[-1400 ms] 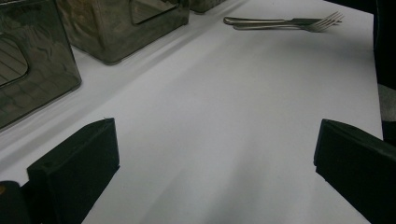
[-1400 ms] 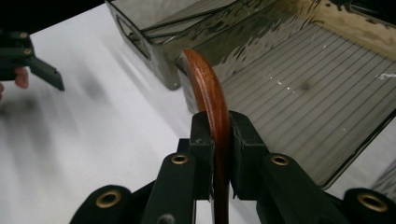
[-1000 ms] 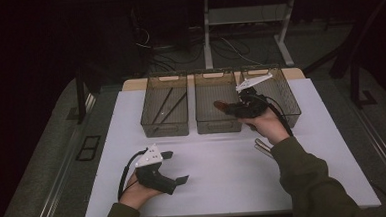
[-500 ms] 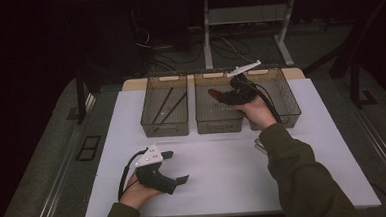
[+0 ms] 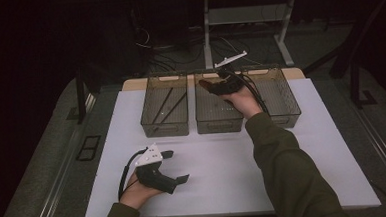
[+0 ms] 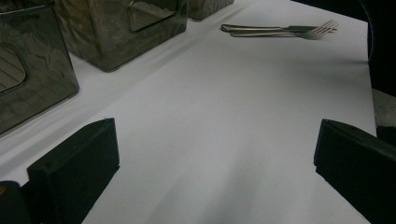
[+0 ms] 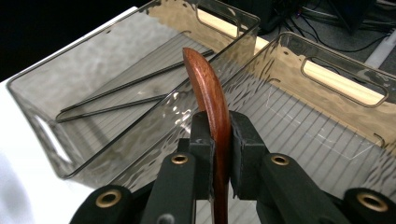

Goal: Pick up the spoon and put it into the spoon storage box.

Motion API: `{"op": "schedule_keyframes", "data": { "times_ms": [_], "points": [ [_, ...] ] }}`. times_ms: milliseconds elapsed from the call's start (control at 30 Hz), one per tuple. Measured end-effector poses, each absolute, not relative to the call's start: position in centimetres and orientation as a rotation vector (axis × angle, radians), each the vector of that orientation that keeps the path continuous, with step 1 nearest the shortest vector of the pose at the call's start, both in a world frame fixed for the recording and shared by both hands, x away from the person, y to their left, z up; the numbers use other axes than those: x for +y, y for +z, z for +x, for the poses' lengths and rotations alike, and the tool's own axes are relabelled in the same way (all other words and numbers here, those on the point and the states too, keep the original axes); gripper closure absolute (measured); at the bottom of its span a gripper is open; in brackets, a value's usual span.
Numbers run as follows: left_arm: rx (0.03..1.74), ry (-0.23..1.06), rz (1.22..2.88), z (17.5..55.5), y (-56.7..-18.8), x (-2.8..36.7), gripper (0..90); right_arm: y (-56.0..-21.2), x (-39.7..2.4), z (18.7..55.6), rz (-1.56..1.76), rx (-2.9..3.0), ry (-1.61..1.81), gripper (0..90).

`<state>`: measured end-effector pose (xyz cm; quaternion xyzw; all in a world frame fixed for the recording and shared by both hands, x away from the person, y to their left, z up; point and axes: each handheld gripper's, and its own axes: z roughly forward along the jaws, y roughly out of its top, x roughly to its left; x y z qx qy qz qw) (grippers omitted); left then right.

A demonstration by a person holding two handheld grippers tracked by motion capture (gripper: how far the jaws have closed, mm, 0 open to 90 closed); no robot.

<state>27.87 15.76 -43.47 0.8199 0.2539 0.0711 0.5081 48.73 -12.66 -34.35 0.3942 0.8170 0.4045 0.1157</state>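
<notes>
Looking down from the high view, we see our right claw [image 5: 211,84] raised over the middle one of three smoked clear plastic bins [image 5: 218,121], which stand in a row at the far side of the white tabletop [image 5: 224,167]. Our left claw [image 5: 176,165] rests low on the near tabletop, well apart from the bins.

Along the left gripper view, our left claw's black jaws stand wide with nothing between them; silver metal cutlery, a fork among it [image 6: 280,31], lies farther off on the bare tabletop.

Along the right gripper view, our right claw [image 7: 219,154] is clamped narrowly on a reddish-brown curved wooden utensil [image 7: 208,88]. Its long axis runs straight out from the jaws, the rounded tip pointing away and arching over the shared wall between two bins. Two thin dark chopsticks [image 7: 121,98] lie in the bin on the picture's left [image 7: 56,140]; the bin to the right [image 7: 327,154], beneath the claw, looks bare. We judge the drop depends on the utensil's length lining up with that bin's long side, our right hand being the nearer one.
</notes>
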Motion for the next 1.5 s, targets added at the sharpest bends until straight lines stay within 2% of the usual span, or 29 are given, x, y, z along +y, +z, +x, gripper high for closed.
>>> {"op": "schedule_keyframes", "data": {
  "times_ms": [700, 833, 1200, 1500],
  "points": [
    [0.596, 0.176, 1.991, 27.8, -43.5, 15.6, 0.0, -37.6, -11.9, 49.9, 1.226, 2.412, 1.169, 79.3],
    [0.597, 0.177, 1.992, 27.8, -43.5, 15.6, 0.0, -37.7, -12.0, 50.0, 1.234, 2.419, 1.164, 69.6],
    [0.603, 0.175, 1.992, 27.7, -43.5, 15.6, 0.0, -36.8, -12.8, 49.2, 1.218, 2.388, 1.219, 52.3],
    [0.602, 0.183, 1.998, 27.7, -43.4, 15.7, 0.0, -35.5, -14.2, 47.7, 1.18, 2.37, 1.265, 44.1]
  ]
}}
